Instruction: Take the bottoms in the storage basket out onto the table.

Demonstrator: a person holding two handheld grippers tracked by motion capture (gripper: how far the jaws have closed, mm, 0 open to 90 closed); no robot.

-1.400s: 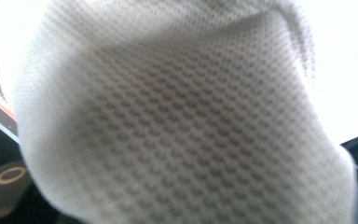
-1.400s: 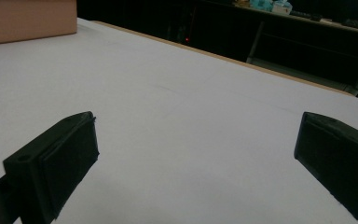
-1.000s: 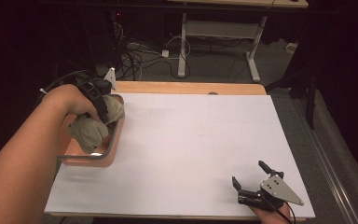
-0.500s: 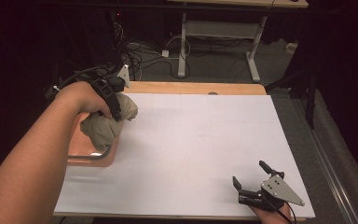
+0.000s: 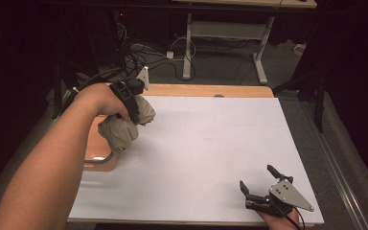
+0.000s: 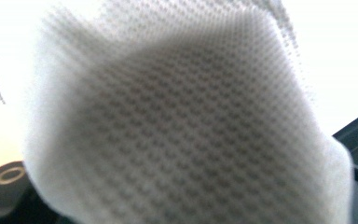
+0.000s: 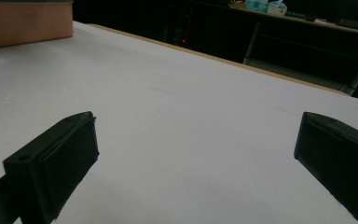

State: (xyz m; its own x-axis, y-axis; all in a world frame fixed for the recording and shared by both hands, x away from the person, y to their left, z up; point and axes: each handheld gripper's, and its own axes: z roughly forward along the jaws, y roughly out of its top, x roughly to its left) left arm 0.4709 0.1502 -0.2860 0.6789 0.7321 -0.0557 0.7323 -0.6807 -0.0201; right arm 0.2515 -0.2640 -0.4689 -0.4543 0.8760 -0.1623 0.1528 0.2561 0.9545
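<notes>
Clearly bunched waffle-weave cloth (image 5: 124, 125) — left gripper (image 5: 133, 108).

High view: above the near edge, facing far over the table (image 5: 211, 143).
Left gripper view: pressed against the cloth (image 6: 177, 121).
Right gripper view: low, shares the table.

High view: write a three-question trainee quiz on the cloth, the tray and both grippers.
1. True or false: the right gripper has its jaws shut on the cloth.
2. Which gripper holds the bunched grey cloth?
A. left
B. right
C. neither
3. Fill in: the cloth hangs at the edge of the orange ____ on the table's left side.

Key:
1. False; its jaws stand open and empty over the white table.
2. A, the left gripper.
3. tray
</notes>
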